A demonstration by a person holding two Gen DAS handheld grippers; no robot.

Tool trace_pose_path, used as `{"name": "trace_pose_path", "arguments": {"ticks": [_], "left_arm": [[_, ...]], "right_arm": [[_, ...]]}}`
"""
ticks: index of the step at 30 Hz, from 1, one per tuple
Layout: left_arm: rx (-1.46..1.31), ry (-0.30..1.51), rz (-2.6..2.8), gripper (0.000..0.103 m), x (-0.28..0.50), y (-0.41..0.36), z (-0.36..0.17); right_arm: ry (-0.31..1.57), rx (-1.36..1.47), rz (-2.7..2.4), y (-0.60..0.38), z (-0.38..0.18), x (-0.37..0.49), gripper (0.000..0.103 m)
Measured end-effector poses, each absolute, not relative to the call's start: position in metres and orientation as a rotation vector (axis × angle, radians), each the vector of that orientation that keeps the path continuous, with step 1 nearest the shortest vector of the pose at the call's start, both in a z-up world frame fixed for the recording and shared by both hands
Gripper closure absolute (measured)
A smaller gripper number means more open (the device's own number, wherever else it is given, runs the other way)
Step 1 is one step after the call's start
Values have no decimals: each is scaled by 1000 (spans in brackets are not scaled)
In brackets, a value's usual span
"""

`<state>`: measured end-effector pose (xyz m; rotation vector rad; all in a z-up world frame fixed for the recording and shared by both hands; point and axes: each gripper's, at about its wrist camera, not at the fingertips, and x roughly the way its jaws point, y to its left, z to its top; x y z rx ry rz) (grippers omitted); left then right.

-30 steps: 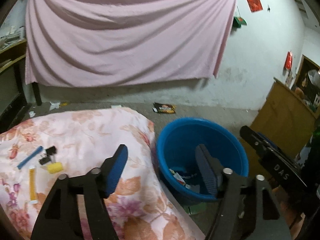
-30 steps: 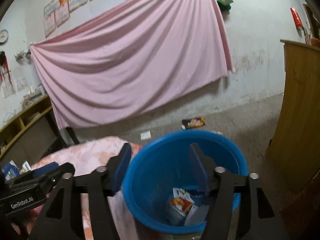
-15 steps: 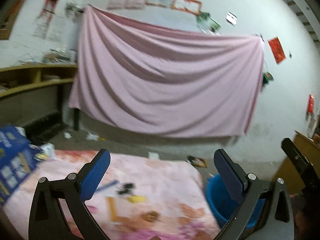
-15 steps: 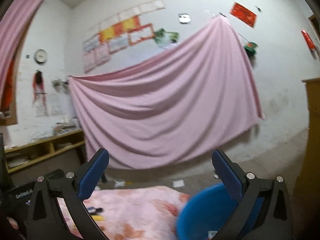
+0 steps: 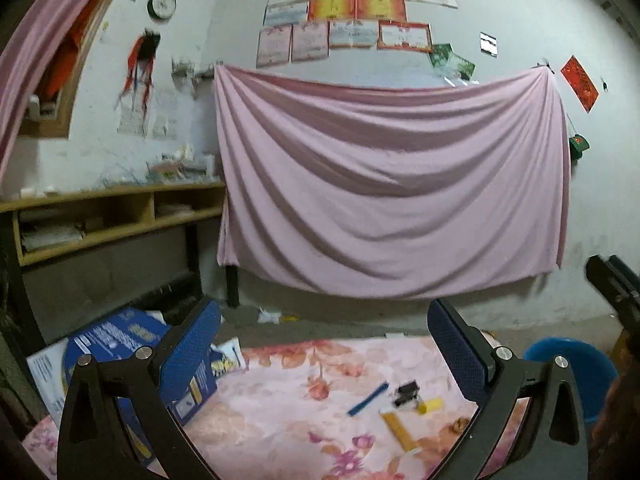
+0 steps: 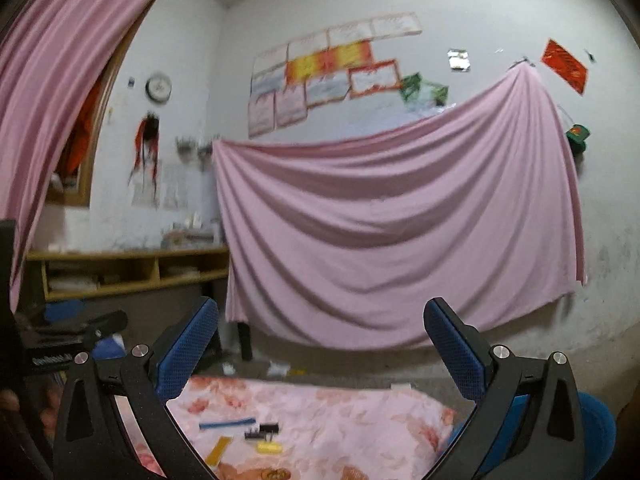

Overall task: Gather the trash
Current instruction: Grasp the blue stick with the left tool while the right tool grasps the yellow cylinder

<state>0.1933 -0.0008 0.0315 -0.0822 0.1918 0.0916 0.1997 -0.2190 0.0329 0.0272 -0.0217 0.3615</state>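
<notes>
Both grippers, left (image 5: 323, 354) and right (image 6: 321, 354), spread wide, empty. Next: lower onto small scraps (image 5: 400, 398) on cloth (image 5: 280, 400); take one, carry right to bucket (image 5: 576, 364).

Ahead of and below our left hand-held gripper (image 5: 324, 344) we see a bed (image 5: 280, 408) under a floral cover. On it, toward the gripper's right finger, lie a blue strip (image 5: 368, 399), a black clip (image 5: 406, 393), a yellow block (image 5: 431, 405) and a yellow strip (image 5: 400, 430), all near one another. By the left finger a blue box (image 5: 120, 336) rests at the bed's edge. Beyond the bed, paper scraps (image 5: 269, 316) lie on the floor (image 5: 340, 326), and a blue tub (image 5: 576, 364) stands off to the right.
</notes>
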Motion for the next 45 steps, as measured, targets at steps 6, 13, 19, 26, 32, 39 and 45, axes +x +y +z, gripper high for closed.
{"name": "trace_pose_path", "arguments": {"ticks": [6, 13, 19, 26, 32, 39, 45], "left_arm": [[-139, 275, 67, 2, 202, 21, 13], [-158, 437, 56, 2, 238, 27, -9], [-121, 557, 7, 11, 270, 21, -31], [-127, 772, -136, 56, 311, 15, -65], [-153, 876, -229, 70, 331, 9, -79], [-78, 937, -275, 73, 350, -7, -89], [-15, 973, -285, 75, 364, -18, -97]], "right_arm": [[102, -23, 368, -201, 18, 218, 0], [285, -55, 393, -188, -3, 249, 1], [449, -96, 428, -174, -24, 273, 19], [626, -121, 456, -164, -43, 296, 38], [728, -155, 498, -153, -55, 307, 51], [819, -184, 539, -141, -68, 317, 52], [894, -170, 567, -137, -78, 326, 52]]}}
